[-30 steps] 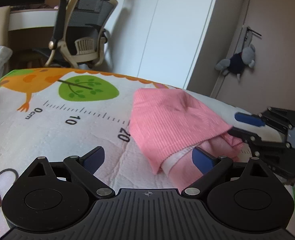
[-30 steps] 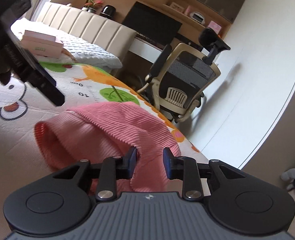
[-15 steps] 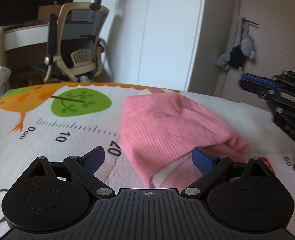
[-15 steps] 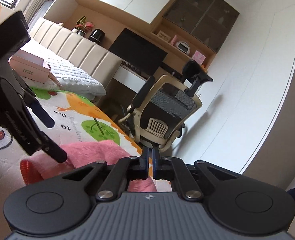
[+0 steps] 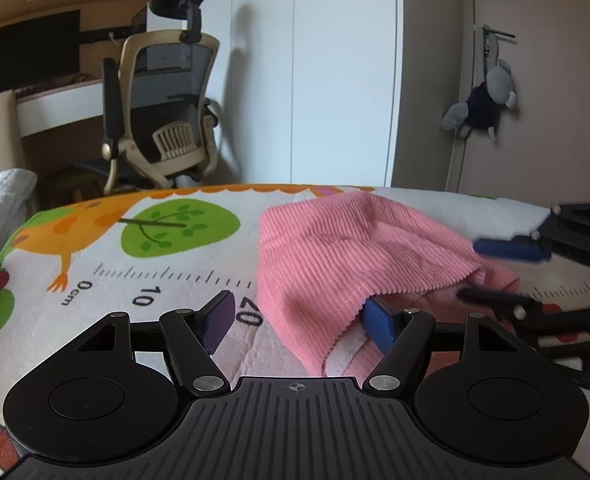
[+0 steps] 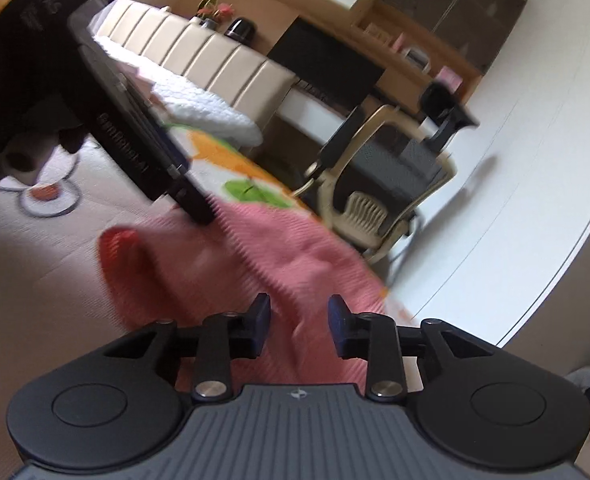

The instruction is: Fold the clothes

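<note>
Pink ribbed garment (image 5: 359, 256) lies folded over before the wide-spread left gripper (image 5: 299, 316), the right gripper (image 6: 299, 320) half-spread above it, tidying possibly left.

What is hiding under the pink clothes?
Under the pink garment lies the cartoon play mat, its printed ruler running beneath the cloth. Inside the open fold, a lighter pink inner layer shows beside one left gripper finger. The rest underneath is covered.
</note>
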`<state>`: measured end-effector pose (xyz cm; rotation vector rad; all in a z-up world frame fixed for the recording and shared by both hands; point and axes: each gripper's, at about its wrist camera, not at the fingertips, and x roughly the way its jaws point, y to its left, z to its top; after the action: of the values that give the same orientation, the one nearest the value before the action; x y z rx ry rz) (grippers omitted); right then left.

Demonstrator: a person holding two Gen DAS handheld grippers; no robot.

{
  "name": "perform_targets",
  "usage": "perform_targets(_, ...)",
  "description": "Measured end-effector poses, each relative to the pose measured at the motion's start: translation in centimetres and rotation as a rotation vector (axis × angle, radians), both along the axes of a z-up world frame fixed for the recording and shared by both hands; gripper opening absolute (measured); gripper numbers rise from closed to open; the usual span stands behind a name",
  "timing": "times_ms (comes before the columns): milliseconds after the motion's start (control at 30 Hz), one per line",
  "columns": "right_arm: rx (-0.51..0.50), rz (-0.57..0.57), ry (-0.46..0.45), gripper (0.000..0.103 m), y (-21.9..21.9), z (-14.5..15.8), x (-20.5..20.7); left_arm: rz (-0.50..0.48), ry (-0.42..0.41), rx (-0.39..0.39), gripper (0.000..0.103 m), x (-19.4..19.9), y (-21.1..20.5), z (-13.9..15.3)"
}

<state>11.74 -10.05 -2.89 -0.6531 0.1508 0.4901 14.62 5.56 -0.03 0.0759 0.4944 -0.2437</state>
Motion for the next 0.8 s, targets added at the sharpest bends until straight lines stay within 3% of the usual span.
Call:
perform_targets(133, 0.056, -0.049, -0.037, 0.028, -0.1, 1.5, 0.9, 0.015, 0.0, -0.002, 0.075, 0.2, 0.3, 0.0)
perform_targets(300, -0.033, -0.048, -0.012, 0.028, 0.1, -1.1, 1.0, 0.033, 0.002, 0.001, 0.076, 0.5, 0.7, -0.5)
perform_targets(333, -0.048, -0.052, -0.02, 0.022, 0.2, -1.7, 0.9, 0.036, 0.004, 0.005, 0.075, 0.5, 0.8, -0.9)
perform_targets(367, -0.058, -0.06, -0.039, 0.017, 0.2, -1.9, 1.0, 0.035, -0.001, 0.01, 0.068, 0.5, 0.7, -1.1)
perform_targets(433, -0.037, -0.062, -0.049, 0.006, 0.0, -1.4, 1.1, 0.032, -0.028, 0.019, 0.033, 0.4, 0.6, -0.9)
perform_targets(467, -0.025, -0.061, -0.056, 0.004, -0.2, -0.9, 1.1, 0.042, -0.043, 0.039, 0.007, 0.3, 0.3, -0.5)
perform_targets(567, -0.008, -0.061, -0.107, 0.003, -0.9, 0.8, 0.5, 0.051, -0.153, 0.099, 0.005, -0.7, -0.8, 1.7)
perform_targets(633, 0.006, -0.08, -0.104, 0.003, -2.0, 1.6, 0.2, 0.002, -0.2, 0.104, 0.004, -1.8, -1.8, 3.1)
perform_targets(800, -0.005, -0.133, -0.011, 0.003, -4.5, 0.0, -0.4, -0.176, -0.145, 0.109, 0.003, -3.6, -5.4, 3.0)
